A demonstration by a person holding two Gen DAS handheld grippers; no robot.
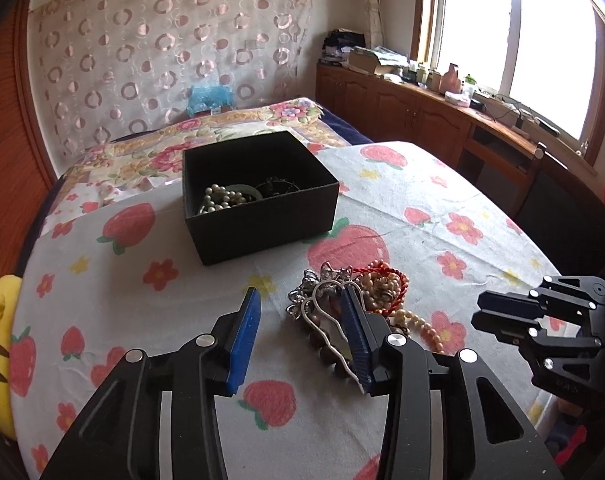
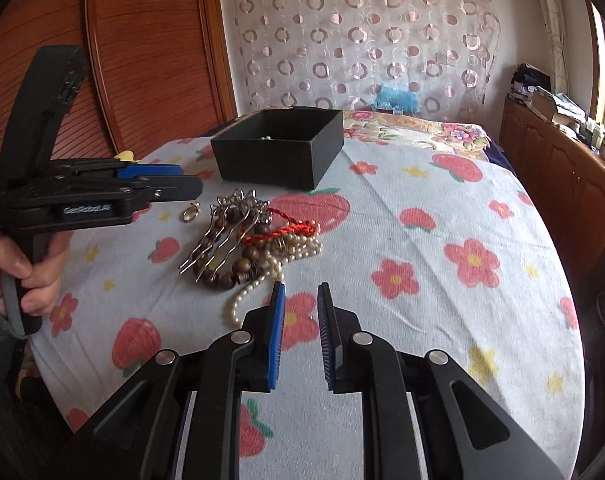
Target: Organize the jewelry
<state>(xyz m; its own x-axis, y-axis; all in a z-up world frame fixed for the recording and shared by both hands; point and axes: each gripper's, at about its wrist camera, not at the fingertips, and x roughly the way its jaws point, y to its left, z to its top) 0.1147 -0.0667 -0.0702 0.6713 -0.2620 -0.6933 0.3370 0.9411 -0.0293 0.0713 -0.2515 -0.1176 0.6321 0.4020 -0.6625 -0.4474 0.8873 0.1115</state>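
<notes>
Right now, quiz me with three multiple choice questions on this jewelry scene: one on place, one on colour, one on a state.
1. The loose jewelry pile lies where?
A. inside the box
B. on the cloth, nearer the cameras than the box
C. on the cabinet

2. The box is what colour?
A. black
B. white
C. red

3. The left gripper is
A. clamped on pearls
B. open, empty
C. out of view

Answers: 1 B, the pile sits on the strawberry cloth. 2 A, black walls. 3 B, nothing between its jaws.
</notes>
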